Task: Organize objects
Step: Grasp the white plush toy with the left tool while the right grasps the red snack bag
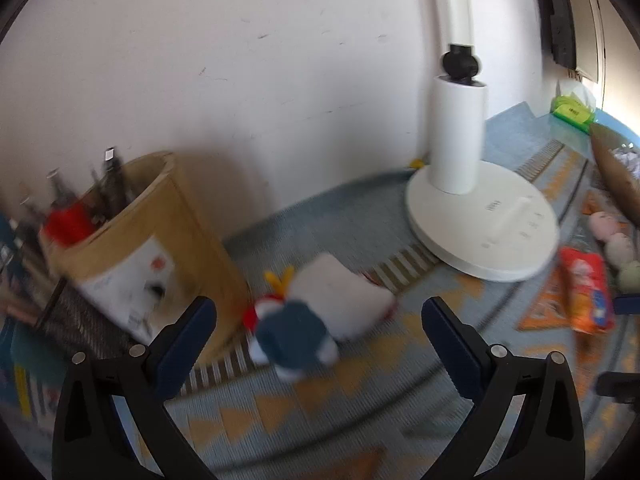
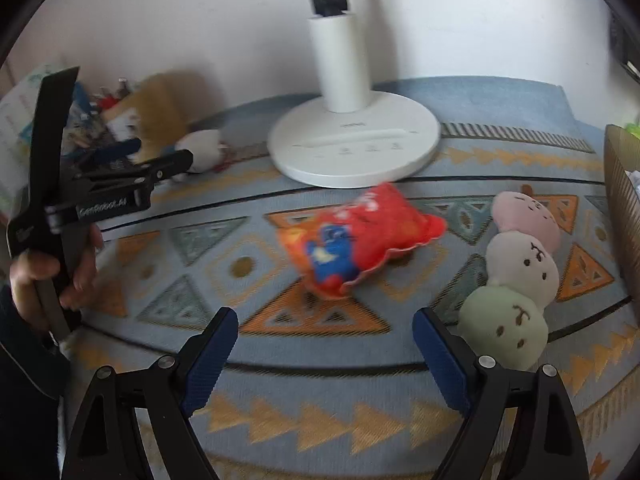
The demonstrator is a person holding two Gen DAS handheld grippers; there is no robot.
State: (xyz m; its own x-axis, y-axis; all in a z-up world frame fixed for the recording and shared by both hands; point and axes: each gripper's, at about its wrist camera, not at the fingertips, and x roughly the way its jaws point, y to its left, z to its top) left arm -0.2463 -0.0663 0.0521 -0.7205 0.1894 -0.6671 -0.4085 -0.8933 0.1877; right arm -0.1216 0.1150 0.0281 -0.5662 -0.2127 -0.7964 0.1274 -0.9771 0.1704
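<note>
Meanwhile, both grippers' jaws are held apart and empty: the left gripper point(image 1: 319, 334) over a blue-white plush point(image 1: 320, 312), the right gripper point(image 2: 325, 354) near a red snack bag point(image 2: 360, 236).

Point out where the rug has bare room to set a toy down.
Free: the near rug in front of the red snack-bag plush, and the patch to its left. Crowded: the right side by the three-ball plush, and around the cardboard box.

Floor: blue woven rug point(image 2: 480, 104) with orange and grey triangle bands. Wall point(image 1: 240, 60): plain white, lightly scuffed. White pedestal fan base point(image 2: 354, 148), column upright, beside wall. Daylight enters from the right.
</note>
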